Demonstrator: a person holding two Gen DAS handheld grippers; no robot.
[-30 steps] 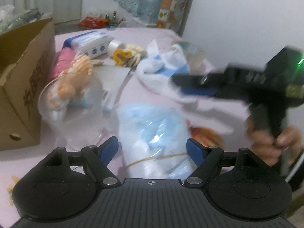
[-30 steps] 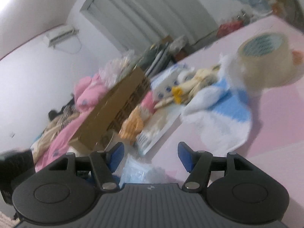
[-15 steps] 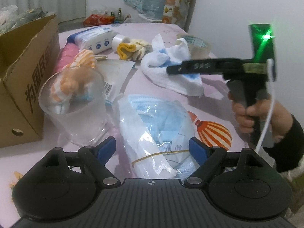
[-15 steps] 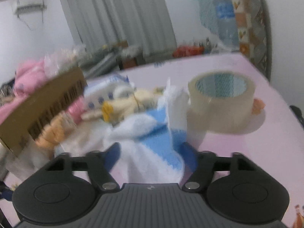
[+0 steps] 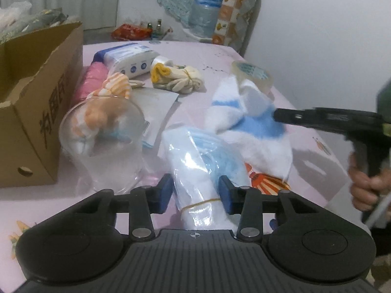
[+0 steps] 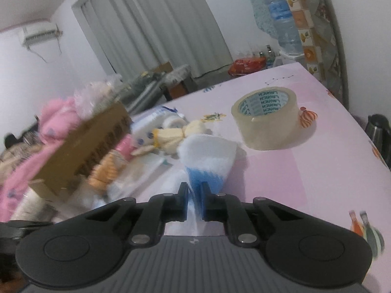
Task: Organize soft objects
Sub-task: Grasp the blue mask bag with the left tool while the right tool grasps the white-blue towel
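Left gripper (image 5: pixel 196 190): its jaws have just been closing and are now pinching the bagged face masks (image 5: pixel 207 161), blue pads pressing both sides of the plastic.
Right gripper (image 6: pixel 194 201): its jaws have just been closing and are squeezing a fold of the white and blue towel (image 6: pixel 207 157), which is standing up from the pink table (image 6: pixel 305 171).
Bagged face masks: lying just beside the clear plastic cup (image 5: pixel 105 144), on its right.
Towel: trailing away from the cup past the masks, touching the tape roll (image 6: pixel 267 119).
Cardboard box (image 5: pixel 34 112): sitting left of the cup.
Bundled gloves (image 5: pixel 180 79): lying beyond the cup.
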